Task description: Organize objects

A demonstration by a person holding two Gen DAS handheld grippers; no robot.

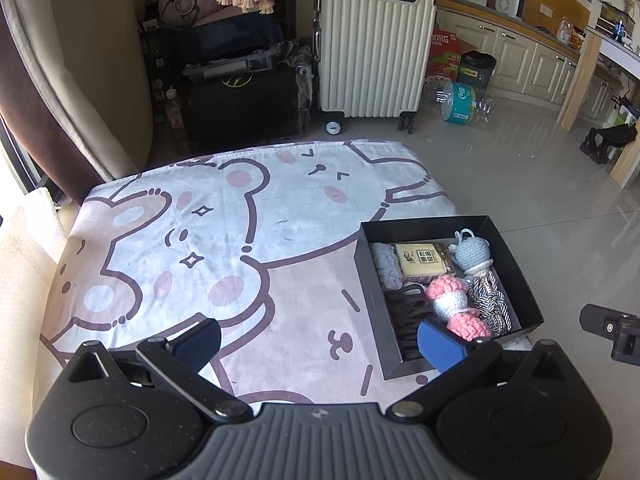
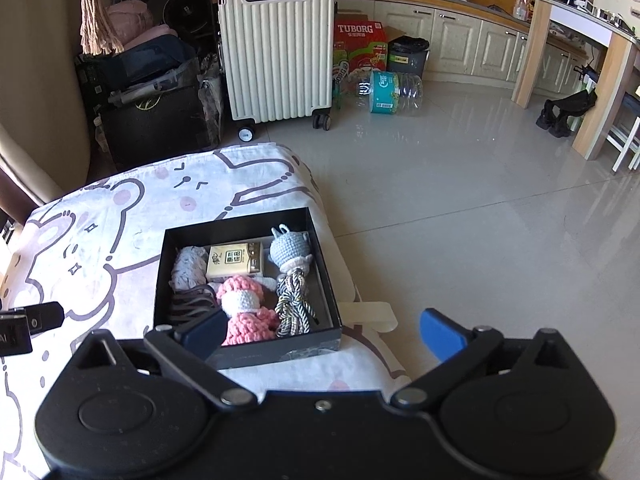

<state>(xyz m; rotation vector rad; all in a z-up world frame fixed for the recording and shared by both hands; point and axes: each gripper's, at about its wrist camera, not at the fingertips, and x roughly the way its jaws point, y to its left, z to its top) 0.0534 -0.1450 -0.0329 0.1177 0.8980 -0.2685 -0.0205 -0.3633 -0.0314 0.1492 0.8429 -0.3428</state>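
Observation:
A black open box (image 1: 370,300) (image 2: 158,292) sits on the right part of a cartoon-print cloth (image 1: 240,240) (image 2: 100,232). Inside lie a pink and white crochet toy (image 1: 454,304) (image 2: 244,308), a grey-blue crochet toy (image 1: 470,254) (image 2: 286,252), a tan packet (image 1: 422,258) (image 2: 234,262), a striped cord bundle (image 1: 494,300) (image 2: 294,304), a dark cord (image 1: 408,308) (image 2: 192,304) and a pale lacy piece (image 1: 386,264) (image 2: 186,266). My left gripper (image 1: 320,340) is open above the cloth, left of the box. My right gripper (image 2: 320,332) is open over the box's near right corner, holding nothing.
A cream suitcase (image 1: 372,44) (image 2: 276,48) stands beyond the cloth, beside dark bags and crates (image 1: 240,92) (image 2: 156,100). A large water bottle (image 1: 464,102) (image 2: 392,92) lies on the tiled floor (image 2: 460,208), which spreads to the right. Cabinets (image 2: 460,44) line the far wall.

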